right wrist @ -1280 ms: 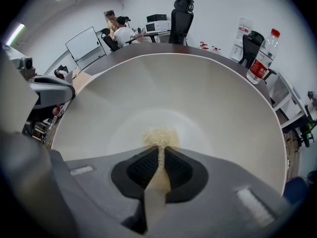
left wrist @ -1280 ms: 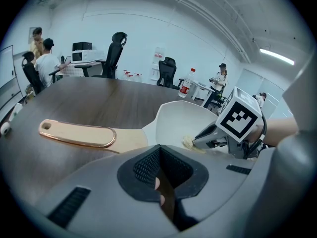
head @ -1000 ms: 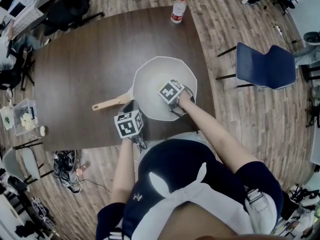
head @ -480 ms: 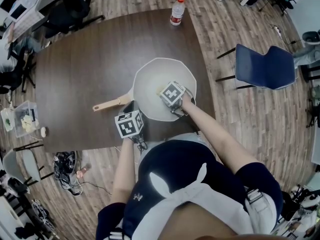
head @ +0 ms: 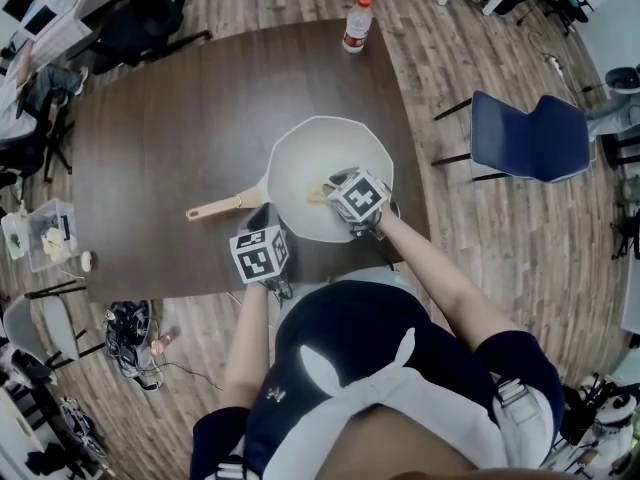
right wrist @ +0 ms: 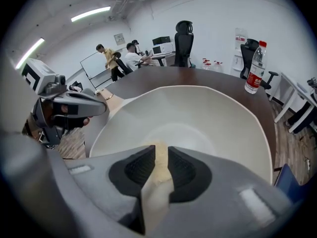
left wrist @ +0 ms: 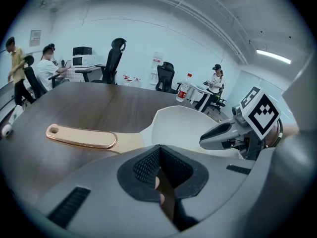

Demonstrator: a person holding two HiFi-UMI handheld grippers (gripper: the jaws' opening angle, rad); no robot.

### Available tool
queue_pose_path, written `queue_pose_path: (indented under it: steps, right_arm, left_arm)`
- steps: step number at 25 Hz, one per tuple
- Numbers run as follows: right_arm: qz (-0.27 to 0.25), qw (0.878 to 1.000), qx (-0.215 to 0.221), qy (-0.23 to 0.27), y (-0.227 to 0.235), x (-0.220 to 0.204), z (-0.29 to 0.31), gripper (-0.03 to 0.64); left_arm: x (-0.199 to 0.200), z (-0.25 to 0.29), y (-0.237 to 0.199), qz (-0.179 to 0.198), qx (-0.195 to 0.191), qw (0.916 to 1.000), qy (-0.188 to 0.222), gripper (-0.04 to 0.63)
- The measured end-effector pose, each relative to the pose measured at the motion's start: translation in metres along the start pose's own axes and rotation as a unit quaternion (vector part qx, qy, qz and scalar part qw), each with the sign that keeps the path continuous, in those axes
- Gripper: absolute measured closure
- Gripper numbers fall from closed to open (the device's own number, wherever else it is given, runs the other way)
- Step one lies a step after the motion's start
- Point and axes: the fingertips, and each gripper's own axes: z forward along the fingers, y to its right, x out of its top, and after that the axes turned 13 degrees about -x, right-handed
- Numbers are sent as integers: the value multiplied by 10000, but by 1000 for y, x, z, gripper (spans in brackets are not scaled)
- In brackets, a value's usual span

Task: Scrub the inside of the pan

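sponge (right wrist: pixel 159 168): lower part hidden inside jaws of right tool (right wrist: pixel 159 151)
bottle (head: pixel 355 23): label too small to read

right tool (head: pixel 338 197) — slid toward near-right rim of pan (head: pixel 300 148) | cube (head: pixel 358 196) turned | pale pad (head: pixel 318 194) shows more

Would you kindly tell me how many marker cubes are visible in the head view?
2. One cube rides the left claw at the table's near edge, near the pan handle; the other cube rides the right claw, which holds a sponge inside the pan. None seems hidden.
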Motion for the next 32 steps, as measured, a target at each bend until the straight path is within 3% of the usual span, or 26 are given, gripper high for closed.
queue_pose_path:
  steps: [8,11,12,16,20,32]
  right_arm:
    - [-24,9886,268,1479,-35,26,-51,548]
    - [-99,9816,112,1906,-45,32,-69,561]
    - [-86,9797,62,2003,-47,32,-74,614]
    - [141,9705,172,2401,-49,35,-95,617]
    - [216,9585,120,2841,-45,34,-115,617]
    - [108,9564,-24,2919,-53,32,-128,618]
  left_arm:
    - [10,-4,32,243,-280,9989,277,592]
    - [22,-9,49,525,-445,9959,580,592]
    - [26,-11,55,653,-491,9943,682,592]
    - [40,-20,77,1142,-681,9860,1011,592]
    - [45,-26,99,1470,-905,9797,1021,593]
    - [32,-18,117,1412,-1175,9807,671,592]
